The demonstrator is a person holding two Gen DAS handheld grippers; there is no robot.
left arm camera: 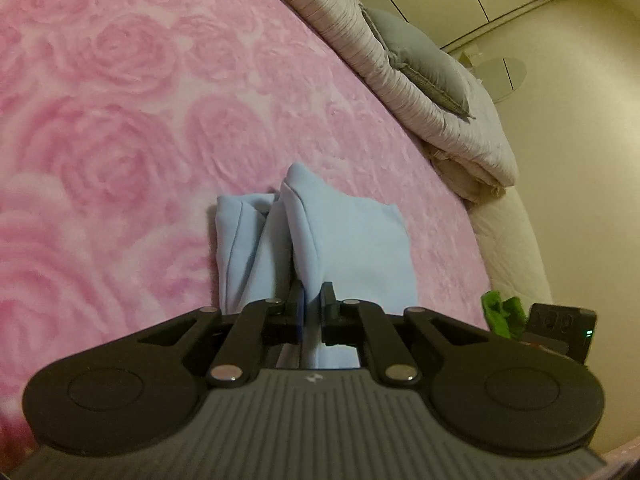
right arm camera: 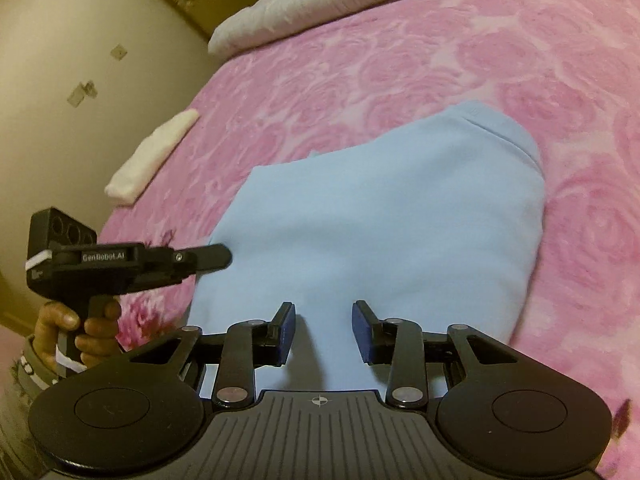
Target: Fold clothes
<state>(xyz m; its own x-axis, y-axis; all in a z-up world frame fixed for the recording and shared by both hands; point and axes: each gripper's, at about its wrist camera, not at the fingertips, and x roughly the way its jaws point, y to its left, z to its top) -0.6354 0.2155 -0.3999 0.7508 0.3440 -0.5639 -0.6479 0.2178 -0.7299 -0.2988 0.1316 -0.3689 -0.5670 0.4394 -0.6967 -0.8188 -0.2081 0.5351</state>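
Fleece, pale blue and matte, makes up the garment (right arm camera: 372, 236) lying on the pink rose-patterned blanket (right arm camera: 360, 60) of the bed, already doubled into a soft, rounded packet with a seamed band at its far right edge. The left hand-held gripper (left arm camera: 311, 304) is clamped on a raised ridge of this cloth, its jaws nearly together with fabric between them; the layers bunch into thick, springy pleats beyond it. The right hand-held gripper (right arm camera: 323, 330) hovers with jaws apart over the near edge, holding nothing. Whichever fold this is, thick fleece tends to spring back, so it would pay to keep the pinched layers aligned and lay them down smoothly. A folded white cloth (right arm camera: 150, 156) lies near the bed's left edge.
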